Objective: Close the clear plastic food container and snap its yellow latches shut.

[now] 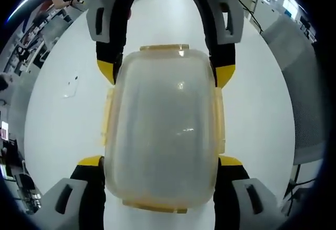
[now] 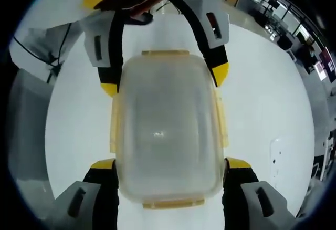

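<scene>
2 hand-held grippers (image 1: 161,185) (image 2: 168,188) astride container (image 1: 163,130), bare table (image 1: 58,130) all round.

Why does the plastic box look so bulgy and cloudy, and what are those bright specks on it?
In the left gripper view the fisheye lens bulges the container, and small glints of room light sit on its frosted lid. In the right gripper view the container bulges likewise, with one faint glint mid-lid; the edges curve and blur.

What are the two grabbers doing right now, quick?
Left gripper: jaws shut on one end of the clear container.
Right gripper: jaws shut on the other end of the same container.
</scene>
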`<control>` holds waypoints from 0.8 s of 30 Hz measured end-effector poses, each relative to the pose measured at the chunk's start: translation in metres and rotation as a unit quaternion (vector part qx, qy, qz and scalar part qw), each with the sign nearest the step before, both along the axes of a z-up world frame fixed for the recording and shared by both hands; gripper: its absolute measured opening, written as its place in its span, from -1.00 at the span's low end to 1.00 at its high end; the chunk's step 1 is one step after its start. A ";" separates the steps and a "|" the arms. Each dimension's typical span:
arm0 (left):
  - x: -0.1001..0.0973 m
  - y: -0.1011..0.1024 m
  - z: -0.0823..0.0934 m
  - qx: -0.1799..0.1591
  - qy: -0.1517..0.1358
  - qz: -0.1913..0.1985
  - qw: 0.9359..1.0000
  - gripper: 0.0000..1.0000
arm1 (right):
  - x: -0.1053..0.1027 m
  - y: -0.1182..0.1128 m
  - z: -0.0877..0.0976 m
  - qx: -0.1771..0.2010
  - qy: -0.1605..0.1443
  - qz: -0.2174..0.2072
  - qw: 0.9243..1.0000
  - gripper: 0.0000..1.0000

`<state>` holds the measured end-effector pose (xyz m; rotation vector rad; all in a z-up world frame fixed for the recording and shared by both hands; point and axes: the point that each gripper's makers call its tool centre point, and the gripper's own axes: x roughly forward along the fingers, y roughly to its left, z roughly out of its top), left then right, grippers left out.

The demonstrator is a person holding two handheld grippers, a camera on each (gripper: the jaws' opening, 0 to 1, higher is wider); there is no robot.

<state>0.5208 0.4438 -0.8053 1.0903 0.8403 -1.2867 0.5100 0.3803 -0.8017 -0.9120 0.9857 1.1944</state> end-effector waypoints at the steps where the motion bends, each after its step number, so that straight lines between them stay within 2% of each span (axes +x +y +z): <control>1: 0.000 0.000 0.000 0.001 -0.001 -0.001 1.000 0.72 | 0.000 0.000 0.000 -0.001 0.001 0.000 1.000 0.65; 9: 0.000 0.000 0.002 -0.001 -0.005 -0.014 1.000 0.73 | -0.003 -0.001 0.001 0.001 0.003 0.017 1.000 0.72; 13: 0.003 -0.003 0.010 -0.012 -0.017 -0.012 1.000 0.84 | 0.001 -0.002 0.006 0.022 -0.002 0.003 1.000 0.81; 15: 0.003 -0.003 0.015 -0.019 -0.012 -0.006 1.000 0.83 | 0.005 -0.003 0.011 0.037 -0.014 -0.001 0.999 0.78; 16: 0.002 -0.003 0.017 -0.026 -0.008 -0.002 1.000 0.82 | 0.007 -0.001 0.016 0.060 -0.020 -0.011 0.998 0.78; 17: 0.001 -0.007 0.021 -0.050 -0.002 0.006 0.999 0.82 | 0.007 0.002 0.020 0.081 -0.020 -0.014 0.996 0.77; 21: 0.002 -0.005 0.027 -0.105 0.016 0.033 0.994 0.80 | 0.003 0.009 0.031 0.162 -0.028 -0.035 0.986 0.73; 24: 0.007 -0.006 0.037 -0.163 0.010 0.057 0.985 0.80 | -0.002 0.010 0.031 0.189 -0.030 -0.053 0.980 0.75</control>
